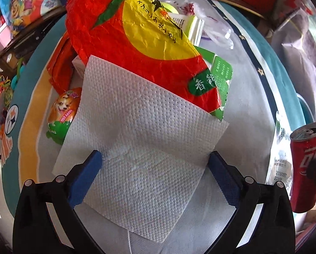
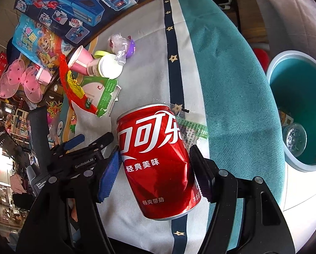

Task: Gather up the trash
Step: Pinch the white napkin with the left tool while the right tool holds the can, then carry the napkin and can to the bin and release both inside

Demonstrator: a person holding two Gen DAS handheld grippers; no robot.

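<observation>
- Your right gripper (image 2: pixel 154 169) is clamped on the dented cola can (image 2: pixel 158 158), held above the bedspread's (image 2: pixel 232 84) right edge; carry it upright to the teal bin (image 2: pixel 285 158).
- Left gripper (image 1: pixel 155 158) jaws apart, straddling the paper towel (image 1: pixel 141 148): pinch one edge.

Home, a child's room or play corner by the look of it. Table under a star-printed cloth (image 2: pixel 175 57) in white, navy and teal. Cartoon-pup toy box (image 2: pixel 73 2) and matching snack bag (image 2: pixel 37 40) at the far edge; pink fairy wings (image 2: pixel 20 80) beside them. More bright toys crowd the shelves on the left. Small teal bin (image 2: pixel 293 105) stands at the table's side.
</observation>
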